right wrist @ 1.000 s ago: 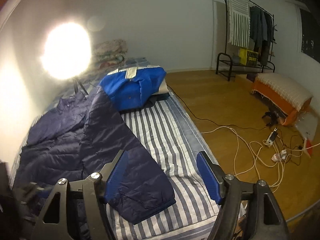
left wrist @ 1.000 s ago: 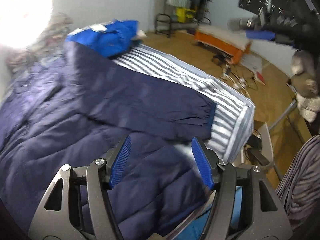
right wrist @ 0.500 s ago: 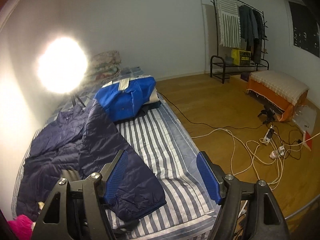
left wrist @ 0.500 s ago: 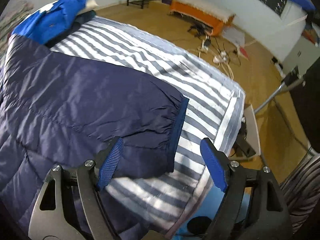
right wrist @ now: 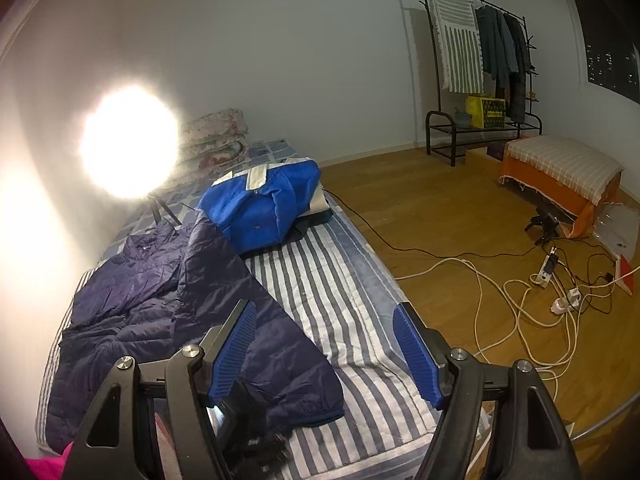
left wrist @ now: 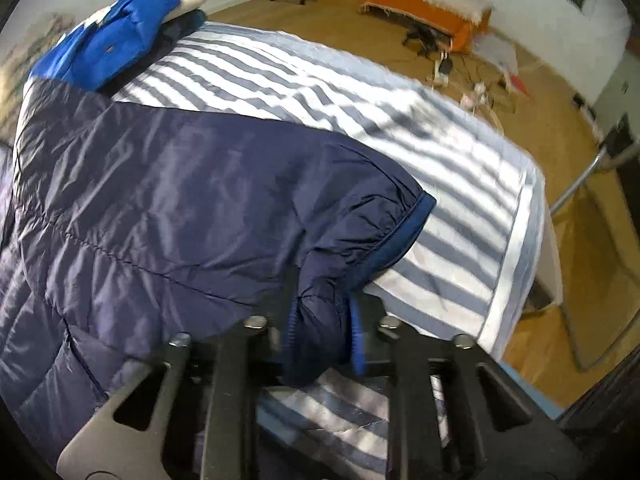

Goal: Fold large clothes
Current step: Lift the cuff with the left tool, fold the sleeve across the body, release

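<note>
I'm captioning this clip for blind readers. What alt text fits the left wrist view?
The left gripper is shut on the cuff end of a navy puffer jacket sleeve lying across a striped bedsheet. A folded blue jacket sits farther up the bed, with wooden floor beyond.

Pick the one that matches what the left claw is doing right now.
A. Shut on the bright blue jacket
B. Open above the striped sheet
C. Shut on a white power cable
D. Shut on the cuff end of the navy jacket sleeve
D. In the left wrist view the left claw has its blue pads pinched onto bunched fabric at the cuff end of the navy puffer jacket sleeve; the right claw hangs open, empty.
</note>
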Demonstrator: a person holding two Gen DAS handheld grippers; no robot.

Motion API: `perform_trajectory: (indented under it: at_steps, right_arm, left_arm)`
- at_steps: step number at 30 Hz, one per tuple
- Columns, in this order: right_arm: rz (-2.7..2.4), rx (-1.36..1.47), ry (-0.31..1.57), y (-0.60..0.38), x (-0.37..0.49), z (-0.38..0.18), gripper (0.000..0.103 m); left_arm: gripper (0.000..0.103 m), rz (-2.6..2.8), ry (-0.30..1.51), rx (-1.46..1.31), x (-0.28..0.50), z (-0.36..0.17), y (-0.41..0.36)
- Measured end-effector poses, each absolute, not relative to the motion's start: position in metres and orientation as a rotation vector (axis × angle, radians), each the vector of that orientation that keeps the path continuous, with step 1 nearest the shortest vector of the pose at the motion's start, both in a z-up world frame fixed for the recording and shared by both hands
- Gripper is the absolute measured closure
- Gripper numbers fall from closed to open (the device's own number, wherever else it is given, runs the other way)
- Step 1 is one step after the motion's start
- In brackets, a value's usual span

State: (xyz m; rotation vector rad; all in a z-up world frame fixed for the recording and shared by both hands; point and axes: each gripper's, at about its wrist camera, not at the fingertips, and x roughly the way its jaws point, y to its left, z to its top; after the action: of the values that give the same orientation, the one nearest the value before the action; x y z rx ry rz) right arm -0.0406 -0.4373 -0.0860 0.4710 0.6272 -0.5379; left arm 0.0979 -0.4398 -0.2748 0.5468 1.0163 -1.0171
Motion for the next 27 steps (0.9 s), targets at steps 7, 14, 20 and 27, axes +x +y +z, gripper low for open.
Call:
perform_trajectory:
  at_steps: [7,14,20,27]
  right_arm:
    - [-0.506,0.474,0.624,-0.427,-0.021,-0.085,0.03]
    - [-0.45,0.416,0.659,-0.404,0.009,-0.088,0.03]
    - [-0.402,0.381,0.701,-0.387,0.034,-0.097,0.03]
    - [-0.34,0.316,0.737,-0.362,0.058,-0.101,0.03]
  left_arm:
    - [0.09,-1.033,1.0,0.283,0.145,-0.215,-0.392]
    - [0.091,-0.922,0.971,0.094,0.216,-0.174,-0.315]
    - [0.091,-0.748,0.911,-0.037,0.294,-0.151,-0.22]
    - [0.091,-0.458,0.85,-0.226,0.39,-0.153,-0.096]
